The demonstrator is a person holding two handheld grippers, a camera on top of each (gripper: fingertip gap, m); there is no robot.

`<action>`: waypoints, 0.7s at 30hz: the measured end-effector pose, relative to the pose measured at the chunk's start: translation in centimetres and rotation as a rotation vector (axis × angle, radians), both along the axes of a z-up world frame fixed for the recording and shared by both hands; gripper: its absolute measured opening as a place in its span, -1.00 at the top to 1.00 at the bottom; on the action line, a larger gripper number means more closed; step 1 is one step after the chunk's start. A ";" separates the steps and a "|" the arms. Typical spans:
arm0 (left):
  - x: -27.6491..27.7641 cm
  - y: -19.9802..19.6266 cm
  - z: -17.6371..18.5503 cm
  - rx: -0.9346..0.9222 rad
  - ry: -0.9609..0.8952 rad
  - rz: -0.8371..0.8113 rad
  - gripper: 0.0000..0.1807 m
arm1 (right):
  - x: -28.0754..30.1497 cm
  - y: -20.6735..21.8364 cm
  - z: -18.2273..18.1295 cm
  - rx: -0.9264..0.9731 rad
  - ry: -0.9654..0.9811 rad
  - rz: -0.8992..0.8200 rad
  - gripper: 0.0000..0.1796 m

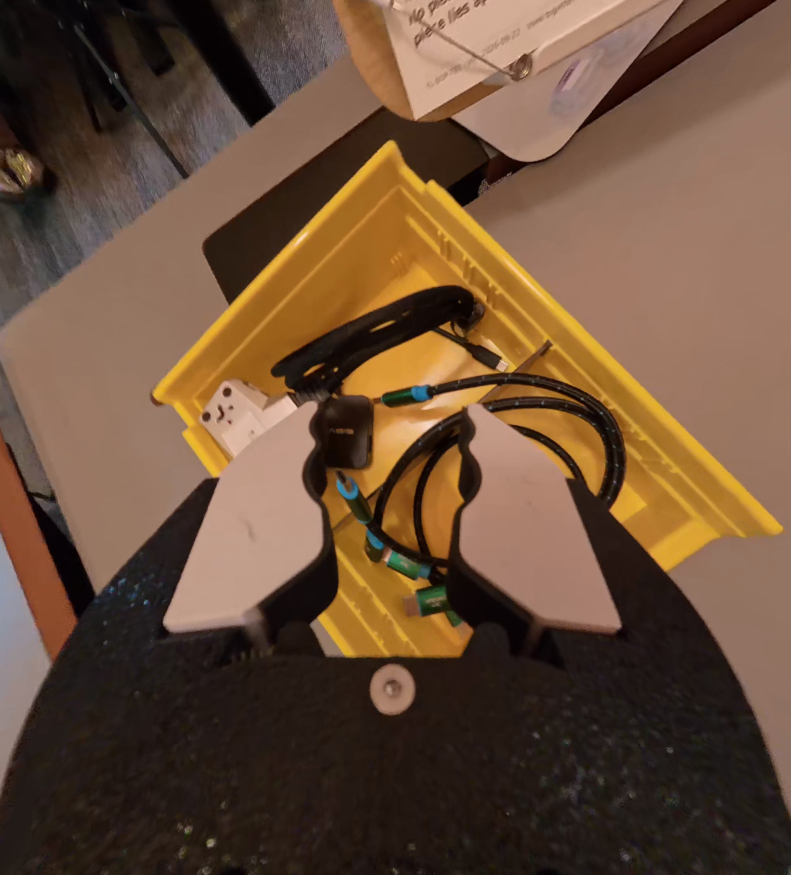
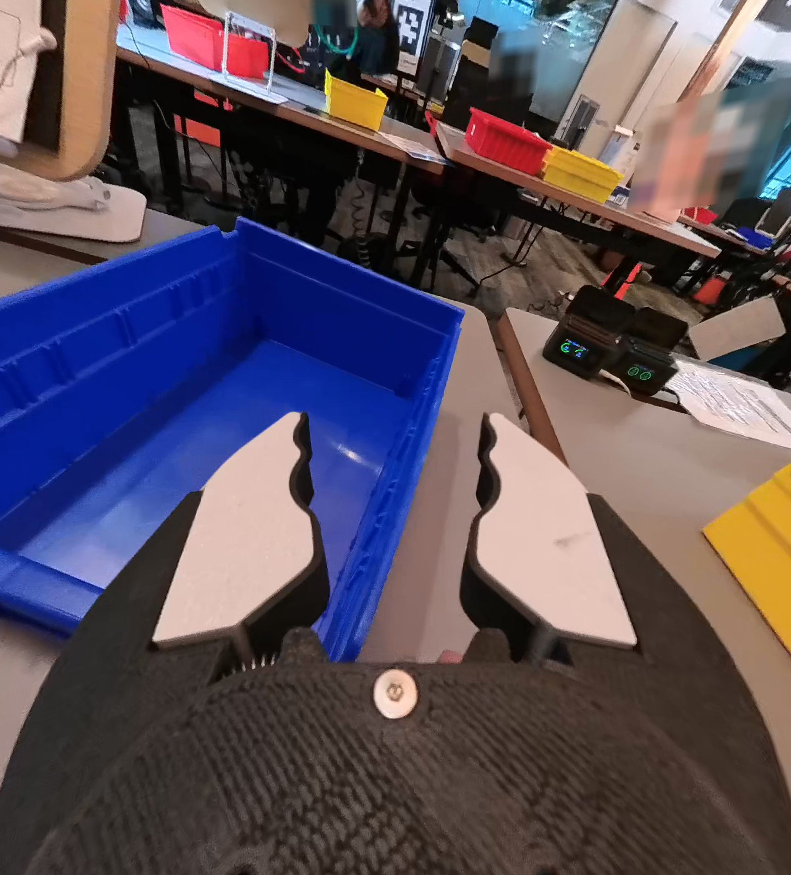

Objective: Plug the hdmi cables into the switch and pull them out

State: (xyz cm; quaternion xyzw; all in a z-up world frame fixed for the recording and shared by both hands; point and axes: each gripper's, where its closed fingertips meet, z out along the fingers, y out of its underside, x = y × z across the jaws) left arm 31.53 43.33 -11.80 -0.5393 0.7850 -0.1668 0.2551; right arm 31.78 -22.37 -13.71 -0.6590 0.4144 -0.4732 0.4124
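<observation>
Yellow bin [image 1: 289, 303] w/ switch [image 1: 347, 433] + HDMI cables [image 1: 573, 407]; blue bin [image 2: 336, 303] bare.

Both tools look alike: the left tool [image 1: 391, 412] and the right tool [image 2: 393, 421] each have a rough, speckled black body filling the lower frame, two pale grey finger plates with wavy black inner edges, and one silver screw at bottom centre.

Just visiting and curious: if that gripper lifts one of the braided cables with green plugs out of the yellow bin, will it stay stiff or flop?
Probably flop: the braided cable lies in loose loops in the yellow bin. It overlaps other cables, so neighbours may drag along. The green plug looks rigid, likely the firmer hold.
</observation>
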 end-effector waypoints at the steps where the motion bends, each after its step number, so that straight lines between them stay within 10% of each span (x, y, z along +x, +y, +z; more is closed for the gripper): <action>1: 0.3 -0.1 0.1 0.033 -0.003 -0.030 0.41 | -0.1 0.2 0.2 0.028 -0.004 0.013 0.25; 18: 5.4 4.3 -7.5 0.599 0.345 -0.434 0.33 | 0.1 -0.7 -0.1 0.093 0.001 0.030 0.28; 21: 5.5 5.5 -8.8 0.649 0.407 -0.425 0.61 | 0.2 -0.7 -0.7 0.082 0.018 0.031 0.28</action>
